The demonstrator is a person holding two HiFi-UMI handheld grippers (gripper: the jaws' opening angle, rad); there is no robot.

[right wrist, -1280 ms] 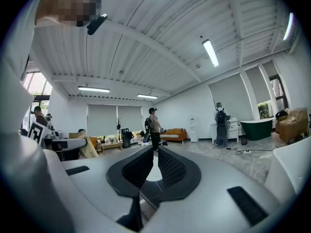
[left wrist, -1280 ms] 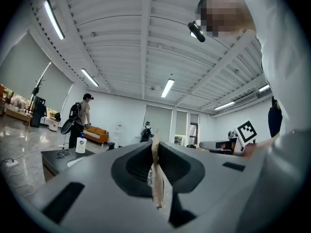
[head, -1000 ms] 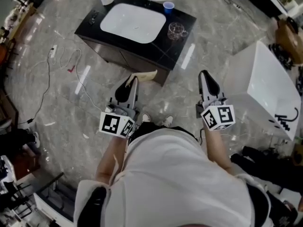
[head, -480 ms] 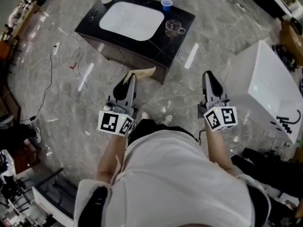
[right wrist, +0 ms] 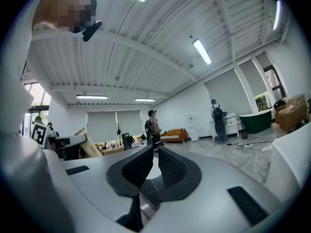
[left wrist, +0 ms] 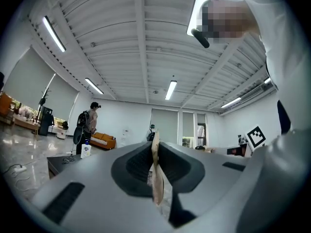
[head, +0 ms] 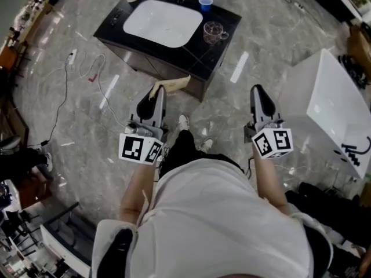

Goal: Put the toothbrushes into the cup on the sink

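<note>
**Held item.** A flat tan packet [head: 171,85], judged to be the toothbrush pack, is clamped edge-on between the jaws of the left gripper [head: 155,97]. Most of its length sticks out beyond the jaw tips toward the right. It is in the air, near the front corner of the sink cabinet [head: 174,68] and well apart from any cup.

**Hazard 1: slip or rotation.** The grip covers only one end of a thin, stiff card. A quick swing or a knock against the cabinet edge could pivot the packet or pull it free.

**Hazard 2: wrong vessel.** Two candidates stand on the black counter [head: 191,54]: a glass cup [head: 214,32] right of the white basin [head: 162,23], and a blue cup [head: 205,3] at the far edge. Confirm the target before lowering.

**Hazard 3: tipping.** A wide packet may catch the glass rim and tip the cup over.

**Right gripper.** The right gripper [head: 258,92] has its jaws drawn together to a narrow slit, with nothing between them. It cannot steady the cup unless reopened.

**Floor.** A white cable [head: 101,91] trails to the left and a white tub [head: 330,103] stands close on the right. Either could obstruct the approach.
</note>
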